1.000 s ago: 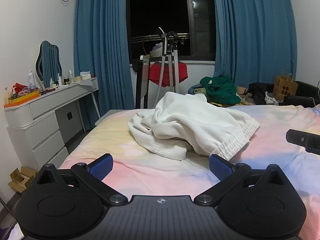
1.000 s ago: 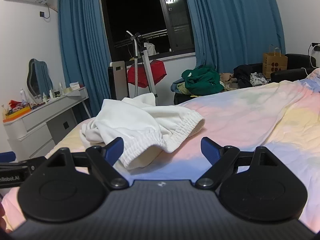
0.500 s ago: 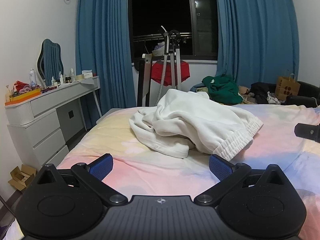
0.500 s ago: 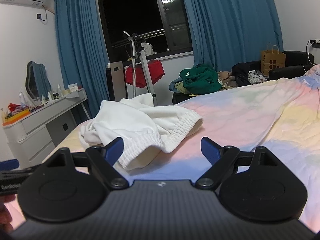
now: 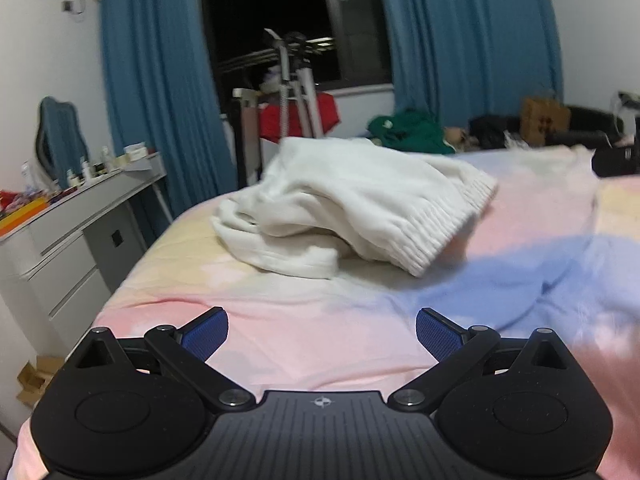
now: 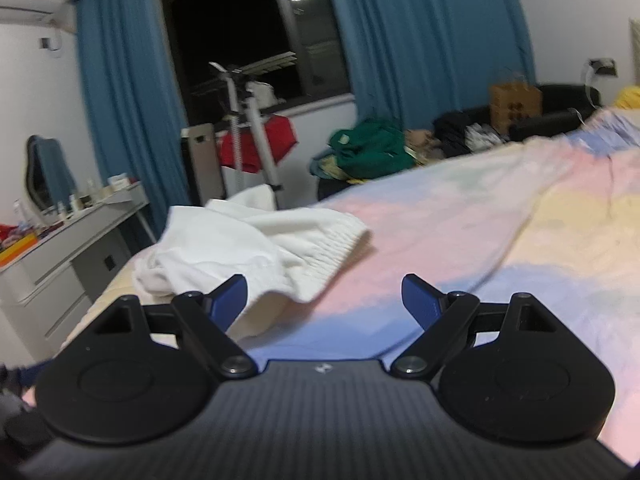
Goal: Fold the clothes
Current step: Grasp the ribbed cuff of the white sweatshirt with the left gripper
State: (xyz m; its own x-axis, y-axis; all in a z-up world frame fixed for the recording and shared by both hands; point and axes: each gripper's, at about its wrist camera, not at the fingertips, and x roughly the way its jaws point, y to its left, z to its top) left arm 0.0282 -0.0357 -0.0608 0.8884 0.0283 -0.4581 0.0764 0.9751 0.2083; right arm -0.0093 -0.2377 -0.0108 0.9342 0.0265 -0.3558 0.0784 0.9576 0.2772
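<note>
A crumpled white garment (image 5: 352, 208) with a ribbed elastic hem lies heaped on the pastel bedspread (image 5: 320, 328), toward the bed's far left corner. My left gripper (image 5: 322, 330) hovers open over the pink part of the bed, well short of the garment, nothing between its blue pads. In the right wrist view the same white garment (image 6: 256, 248) sits ahead and to the left. My right gripper (image 6: 324, 298) is open and empty, its left pad just in front of the garment's near fold. A dark part of the right gripper (image 5: 614, 160) shows at the left view's right edge.
A white dresser (image 5: 68, 236) with bottles and clutter stands left of the bed. Beyond the bed are a garment steamer stand (image 5: 296, 92), a red cloth, a pile of green and dark clothes (image 6: 372, 148), a brown paper bag (image 6: 516, 100) and blue curtains.
Both views have swung and blurred. The left gripper has tilted and moved right, so the garment sits more centred. The right gripper has shifted right and back; the garment looks smaller. Both stay open.
</note>
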